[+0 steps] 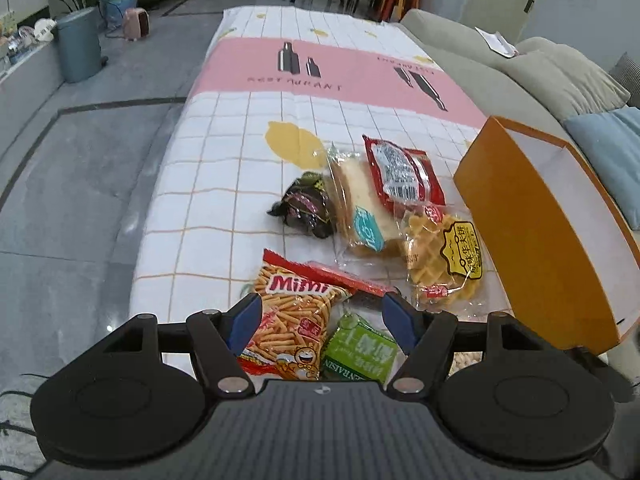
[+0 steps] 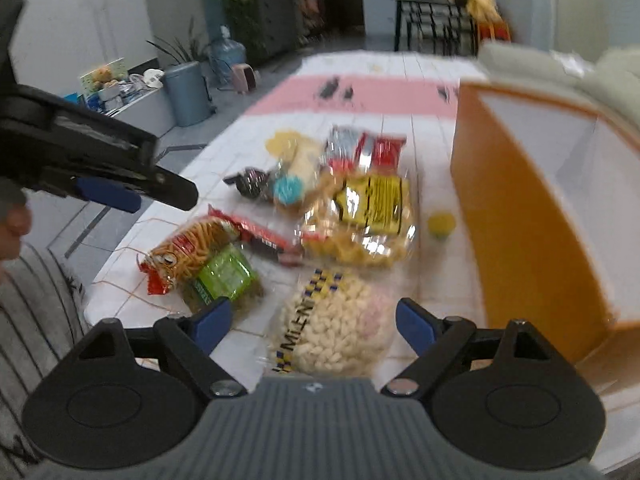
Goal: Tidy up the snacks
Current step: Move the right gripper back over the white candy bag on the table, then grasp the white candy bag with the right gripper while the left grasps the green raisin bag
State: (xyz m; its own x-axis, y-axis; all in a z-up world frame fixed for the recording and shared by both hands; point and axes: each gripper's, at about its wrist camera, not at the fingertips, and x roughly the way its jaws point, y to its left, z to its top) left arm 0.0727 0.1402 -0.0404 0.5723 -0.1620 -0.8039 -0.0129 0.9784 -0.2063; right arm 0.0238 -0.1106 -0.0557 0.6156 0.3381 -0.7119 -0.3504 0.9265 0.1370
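On checked tablecloth, crinkly bright snack packets, orange box.

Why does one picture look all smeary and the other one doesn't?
Right wrist view: motion blur smears the orange box and snack bags, though the puffed snack bag near the camera reads better. Left wrist view: sharp, the Mimi bag lettering is readable, but the fisheye bends the tablecloth edges.

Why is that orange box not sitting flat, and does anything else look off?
The orange box stands tipped on the tablecloth, its empty white inside facing out. The snack packets lie overlapping in a loose heap, for instance the red packet across the sandwich pack. Nothing looks torn or spilled.
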